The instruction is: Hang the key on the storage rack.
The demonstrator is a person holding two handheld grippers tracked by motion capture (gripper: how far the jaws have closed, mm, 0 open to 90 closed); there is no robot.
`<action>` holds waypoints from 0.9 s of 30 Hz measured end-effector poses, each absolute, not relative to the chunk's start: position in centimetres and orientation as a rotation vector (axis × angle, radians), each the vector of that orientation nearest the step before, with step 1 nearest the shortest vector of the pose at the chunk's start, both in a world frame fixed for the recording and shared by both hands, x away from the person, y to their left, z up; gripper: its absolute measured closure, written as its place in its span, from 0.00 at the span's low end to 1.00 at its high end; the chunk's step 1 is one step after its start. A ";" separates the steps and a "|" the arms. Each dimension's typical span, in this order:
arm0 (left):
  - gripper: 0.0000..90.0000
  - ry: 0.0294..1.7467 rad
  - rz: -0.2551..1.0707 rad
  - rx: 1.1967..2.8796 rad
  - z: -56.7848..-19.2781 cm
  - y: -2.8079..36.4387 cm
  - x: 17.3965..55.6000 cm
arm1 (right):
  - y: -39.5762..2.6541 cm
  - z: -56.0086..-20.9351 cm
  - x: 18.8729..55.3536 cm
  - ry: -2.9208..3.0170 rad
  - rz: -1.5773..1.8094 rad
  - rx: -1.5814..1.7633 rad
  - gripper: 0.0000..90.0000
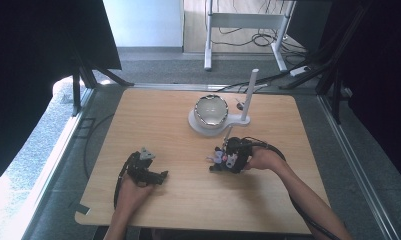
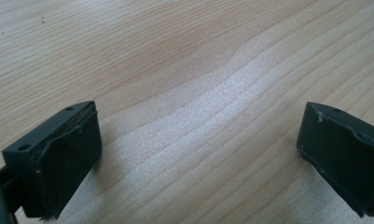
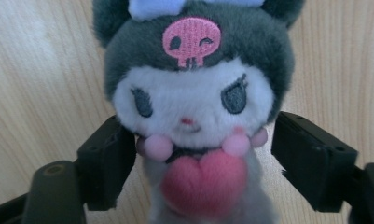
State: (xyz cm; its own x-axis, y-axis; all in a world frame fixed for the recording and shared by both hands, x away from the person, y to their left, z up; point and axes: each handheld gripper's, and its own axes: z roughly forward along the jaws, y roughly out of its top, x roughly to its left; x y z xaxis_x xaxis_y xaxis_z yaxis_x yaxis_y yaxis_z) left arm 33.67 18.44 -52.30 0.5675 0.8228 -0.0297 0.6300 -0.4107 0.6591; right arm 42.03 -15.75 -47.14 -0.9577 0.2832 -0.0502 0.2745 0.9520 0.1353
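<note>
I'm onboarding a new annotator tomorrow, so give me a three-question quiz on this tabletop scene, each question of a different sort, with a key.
1. True or false: the left gripper has a toy between its jaws.
2. Multiple choice: the plush toy wears on its dark hood (a) a yellow star, (b) a pink skull, (c) a green leaf.
3. Short answer: what sits on the white stand at the far side of the wooden table?

Key
1. False; its jaws stand wide apart over bare wood.
2. b
3. A shiny metal bowl.

The right gripper straddles the plush; whether its jaws press the toy is unclear.
</note>
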 end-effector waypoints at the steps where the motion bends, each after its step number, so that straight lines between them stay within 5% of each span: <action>1: 0.00 1.156 0.398 2.173 -52.3 18.4 33.7 | -15.6 -47.3 42.1 3.043 0.175 0.432 0.28; 9: 0.00 1.156 0.398 2.173 -52.3 18.4 33.7 | -15.5 -47.3 42.2 3.073 0.147 0.431 0.45; 27: 0.00 1.156 0.399 2.174 -52.3 18.4 33.7 | -17.2 -43.9 42.0 3.062 0.263 0.506 0.47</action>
State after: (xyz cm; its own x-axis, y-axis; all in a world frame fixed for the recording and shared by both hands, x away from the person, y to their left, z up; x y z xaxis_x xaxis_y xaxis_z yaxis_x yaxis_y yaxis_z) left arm 33.67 18.44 -52.29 0.5677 0.8227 -0.0293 0.6300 -0.4112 0.6588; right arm 42.02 -17.16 -43.88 -0.9468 0.3218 0.0008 0.3173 0.9329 0.1705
